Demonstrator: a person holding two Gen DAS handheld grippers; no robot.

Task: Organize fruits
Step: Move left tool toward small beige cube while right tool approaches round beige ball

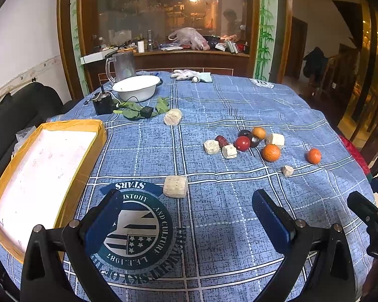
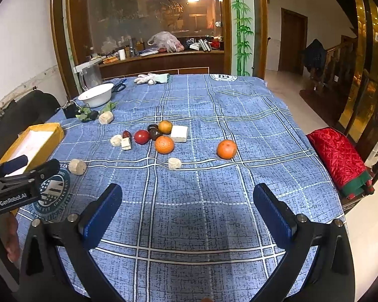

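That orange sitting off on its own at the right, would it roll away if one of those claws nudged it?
Probably yes. The lone orange looks round and smooth, and it rests on flat tablecloth with nothing touching it to stop it. The cloth's slight wrinkles may slow it a little. It looks firm, so the open right gripper could likely close on it without squashing it.

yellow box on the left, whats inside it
The yellow box shows only a bare white bottom, with no fruit in it. In the left wrist view the left tool hides the near corner, so that corner cannot be checked.
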